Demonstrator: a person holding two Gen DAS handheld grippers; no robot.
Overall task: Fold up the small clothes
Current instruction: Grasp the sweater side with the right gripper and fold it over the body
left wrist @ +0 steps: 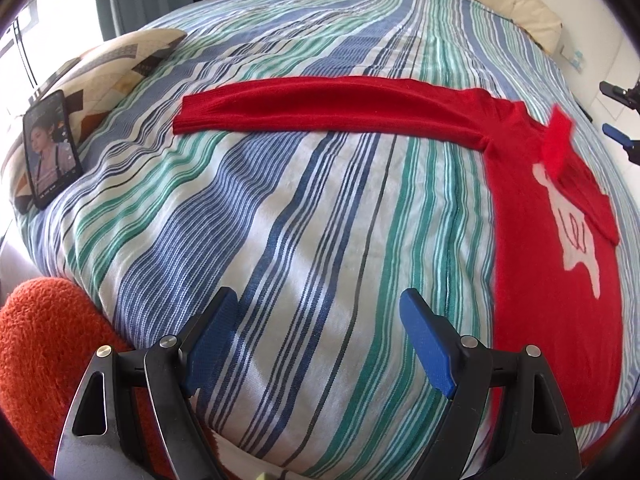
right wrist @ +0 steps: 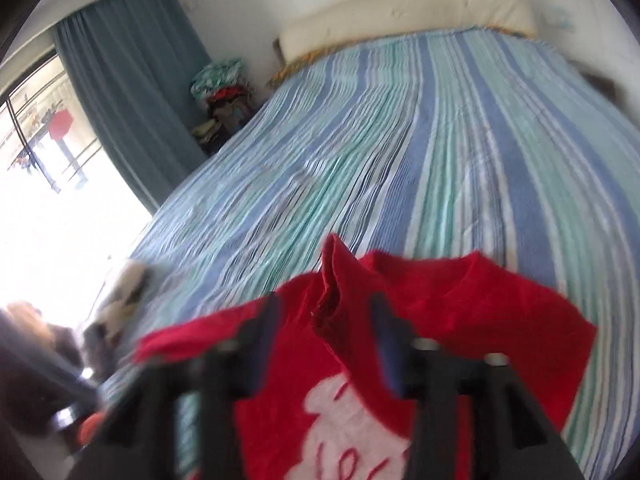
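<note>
The red sweater (left wrist: 548, 264) lies on the striped bedcover (left wrist: 304, 216) of the bed, toward the right side in the left wrist view; one long sleeve (left wrist: 320, 110) stretches flat to the left across the stripes, and the other sleeve is folded over the chest, across the white figure (left wrist: 576, 236) on the front. The left tongs (left wrist: 320, 340) hang above the bare bedcover, just beside the sweater's body; their blue pads (left wrist: 212, 344) stand wide apart and hold nothing. The right tongs (right wrist: 326, 344) are over the sweater near its collar (right wrist: 420, 276); this view is blurred by motion, yet the two fingers appear apart, with a raised piece of red cloth (right wrist: 332, 288) standing between them; whether they touch it I cannot tell. In the left wrist view the tips of the right tongs (left wrist: 618, 116) show at the far right edge. A phone (left wrist: 50, 148) leans against a patterned pillow (left wrist: 116, 60) at the left; an orange fuzzy cloth (left wrist: 52, 344) sits at the lower left; a blue-grey curtain (right wrist: 132, 84) hangs beside the bright window (right wrist: 44, 152).
</note>
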